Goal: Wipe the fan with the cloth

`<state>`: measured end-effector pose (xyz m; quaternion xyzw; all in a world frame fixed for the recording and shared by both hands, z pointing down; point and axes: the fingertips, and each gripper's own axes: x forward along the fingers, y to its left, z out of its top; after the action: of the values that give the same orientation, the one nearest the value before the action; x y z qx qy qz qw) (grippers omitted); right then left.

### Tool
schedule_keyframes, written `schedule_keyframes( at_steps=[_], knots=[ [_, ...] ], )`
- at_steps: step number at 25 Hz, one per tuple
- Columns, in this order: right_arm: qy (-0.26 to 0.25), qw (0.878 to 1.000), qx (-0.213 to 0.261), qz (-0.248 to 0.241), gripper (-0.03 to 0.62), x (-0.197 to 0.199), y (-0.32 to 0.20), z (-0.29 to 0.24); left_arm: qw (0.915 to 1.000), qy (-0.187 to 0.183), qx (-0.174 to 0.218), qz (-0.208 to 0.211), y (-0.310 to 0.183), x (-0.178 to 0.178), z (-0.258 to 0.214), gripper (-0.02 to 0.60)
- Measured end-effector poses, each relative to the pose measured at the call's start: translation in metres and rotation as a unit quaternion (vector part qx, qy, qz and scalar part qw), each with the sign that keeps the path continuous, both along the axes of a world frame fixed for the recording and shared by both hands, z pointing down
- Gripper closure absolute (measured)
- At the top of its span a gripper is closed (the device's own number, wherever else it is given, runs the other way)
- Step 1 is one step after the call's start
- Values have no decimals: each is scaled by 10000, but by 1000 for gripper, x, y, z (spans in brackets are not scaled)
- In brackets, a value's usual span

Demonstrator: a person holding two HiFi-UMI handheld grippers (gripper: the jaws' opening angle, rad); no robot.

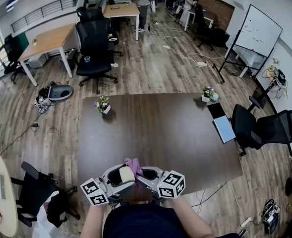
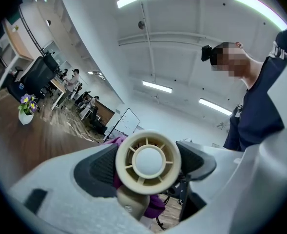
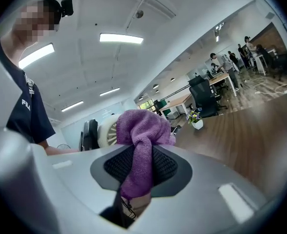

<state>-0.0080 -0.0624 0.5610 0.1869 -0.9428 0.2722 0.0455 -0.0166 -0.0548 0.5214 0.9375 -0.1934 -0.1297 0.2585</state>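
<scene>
The left gripper (image 2: 148,162) clamps the cream fan (image 2: 148,161). The right gripper (image 3: 139,167) pinches the purple cloth (image 3: 142,130) (bunched), touching the fan's side.

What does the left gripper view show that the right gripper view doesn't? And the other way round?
Only the left gripper view: the round front of the fan, clamped in the left gripper, and a whiteboard far off. Only the right gripper view: the purple cloth pinched in the right gripper, bunched on top. Both: the fan, the cloth and the person in a dark shirt.
</scene>
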Motion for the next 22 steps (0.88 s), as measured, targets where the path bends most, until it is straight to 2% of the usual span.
schedule_keyframes(
  at_steps=[7,11,18,22],
  knots=[
    [525,9983,56,-258,490,-7,14,20,9996,113,8,-277,-13,-9,-6,202],
    [592,9975,25,-380,490,-11,22,27,9992,126,36,-383,-19,-15,-9,202],
    [694,9965,-60,-459,490,-10,28,37,9974,422,-44,-578,-30,-20,-17,202],
    [757,9958,4,-512,490,-10,35,36,9965,461,-94,-692,-35,-23,-16,202]
  ],
)
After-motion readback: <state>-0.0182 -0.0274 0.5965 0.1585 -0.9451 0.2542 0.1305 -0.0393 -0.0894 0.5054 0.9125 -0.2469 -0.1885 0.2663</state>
